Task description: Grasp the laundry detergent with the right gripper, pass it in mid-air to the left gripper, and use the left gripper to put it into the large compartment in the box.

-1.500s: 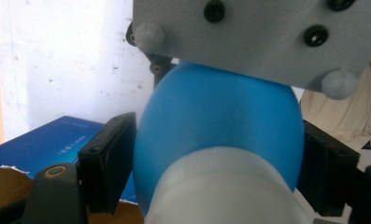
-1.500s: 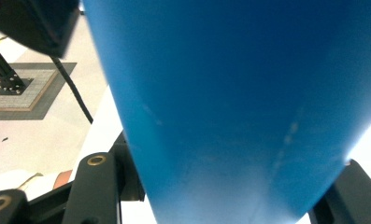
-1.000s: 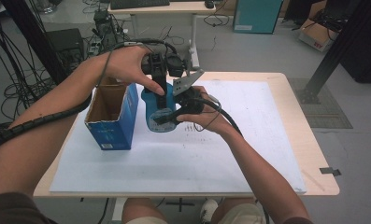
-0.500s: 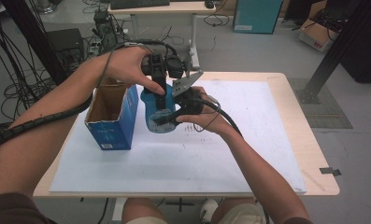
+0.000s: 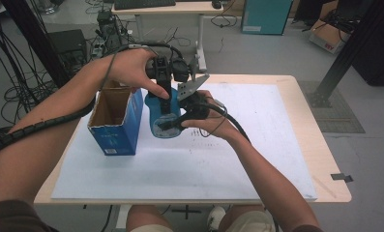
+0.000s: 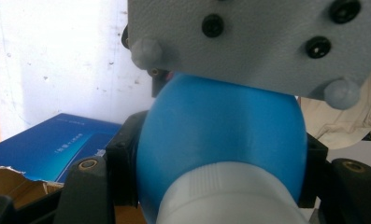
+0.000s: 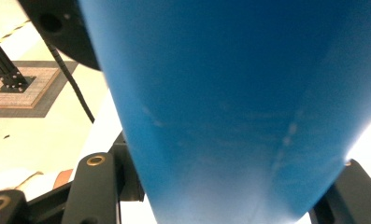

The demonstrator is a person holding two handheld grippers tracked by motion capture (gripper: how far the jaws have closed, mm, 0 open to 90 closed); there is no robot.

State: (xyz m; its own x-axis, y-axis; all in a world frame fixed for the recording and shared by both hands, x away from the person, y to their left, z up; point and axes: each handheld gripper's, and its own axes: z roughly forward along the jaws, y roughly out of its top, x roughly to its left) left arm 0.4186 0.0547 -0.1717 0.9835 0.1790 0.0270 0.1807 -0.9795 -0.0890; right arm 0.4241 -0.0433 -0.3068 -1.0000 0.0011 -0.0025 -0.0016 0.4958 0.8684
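A blue bottle is held above the white sheet, beside an open blue carton. My left gripper comes down from above and is shut on the bottle's upper part. In the left gripper view its jaws clamp the bottle just past the white cap. My right gripper reaches in from the right and is shut on the bottle's body. In the right gripper view the blue bottle sits tight between the two black jaws. The right gripper's grey plate hangs over the bottle.
The carton stands open-topped with a torn cardboard rim, left of the bottle. A white sheet covers most of the wooden table. Cables trail from both grippers. Desks, boxes and cables stand on the floor beyond.
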